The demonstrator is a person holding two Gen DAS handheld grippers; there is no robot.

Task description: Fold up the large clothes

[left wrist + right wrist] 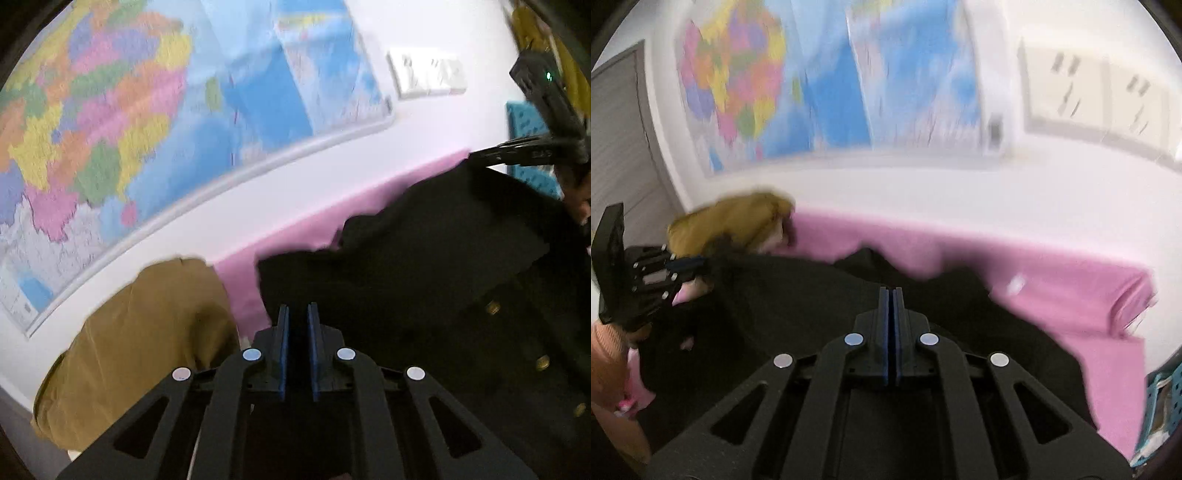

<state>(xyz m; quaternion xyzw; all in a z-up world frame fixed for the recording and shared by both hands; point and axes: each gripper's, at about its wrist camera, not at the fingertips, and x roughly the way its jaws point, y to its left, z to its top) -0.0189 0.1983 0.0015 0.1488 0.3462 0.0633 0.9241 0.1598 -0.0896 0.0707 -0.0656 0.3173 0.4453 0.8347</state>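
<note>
A large black coat point(424, 266) with brass buttons point(492, 307) is lifted over a pink-covered surface point(243, 280). My left gripper point(297, 314) has its blue-padded jaws nearly closed with dark coat cloth between them. My right gripper point(891, 295) has its jaws pressed together above the black coat point(798, 295), and I cannot see cloth between them. The right gripper shows in the left wrist view point(517, 153) at the coat's upper right edge. The left gripper shows in the right wrist view point(683, 264) at the coat's left edge.
A tan garment point(140, 339) lies bunched at the left, also in the right wrist view point(731, 221). A colourful map point(110, 110) and wall sockets point(424, 74) are on the white wall. A teal bin point(1160, 410) sits at the right.
</note>
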